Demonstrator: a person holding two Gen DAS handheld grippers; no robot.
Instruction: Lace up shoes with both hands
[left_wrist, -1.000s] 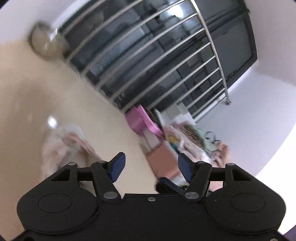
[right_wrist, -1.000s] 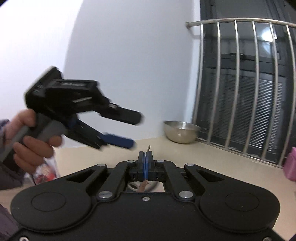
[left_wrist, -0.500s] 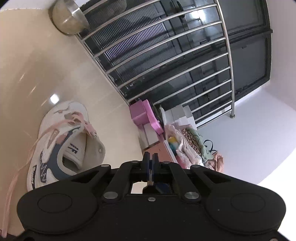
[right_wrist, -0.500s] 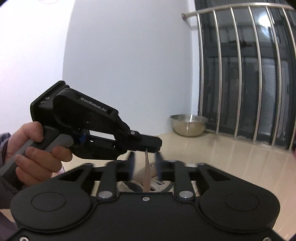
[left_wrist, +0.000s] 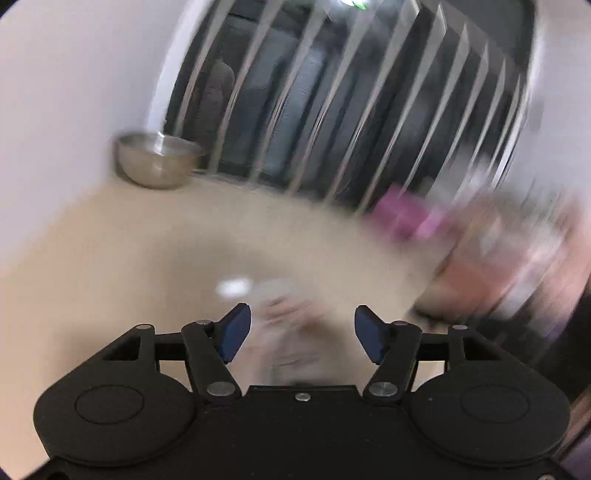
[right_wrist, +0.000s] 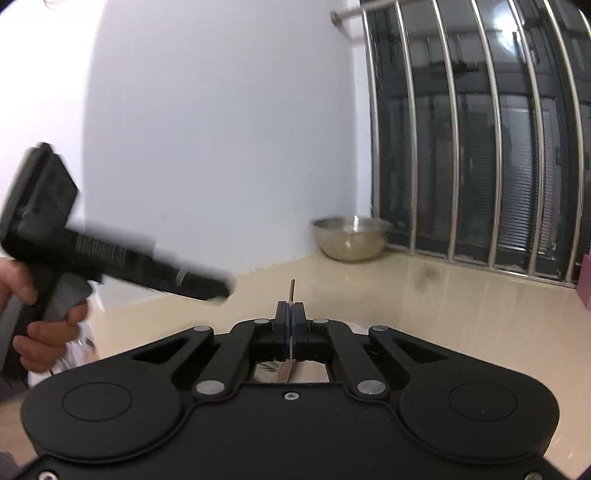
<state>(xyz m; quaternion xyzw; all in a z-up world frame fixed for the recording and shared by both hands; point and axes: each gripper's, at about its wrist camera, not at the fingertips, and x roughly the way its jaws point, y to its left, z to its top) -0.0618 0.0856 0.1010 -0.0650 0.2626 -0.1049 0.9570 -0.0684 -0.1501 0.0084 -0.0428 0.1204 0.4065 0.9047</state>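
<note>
Left wrist view: blurred shoe (left_wrist: 291, 332) below left gripper (left_wrist: 303, 328).

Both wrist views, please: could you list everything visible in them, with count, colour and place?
Bowl: one, steel, on the floor at the wall corner.
Railing: one, steel bars, before a dark window.
Floor: beige, glossy.
Wall: white, left of the railing.
Box: pink, blurred, by the railing's foot.
Shoe: one, pale, too blurred for detail, below the left jaws.
Lace: one, tan-pink, tip upright, pinched.
Right hand-held gripper: black, blue pads, shut on the lace.
Left hand-held gripper: black, blue pads, jaws opening, nothing between them.
Hand: one, holding the left grip.
</note>
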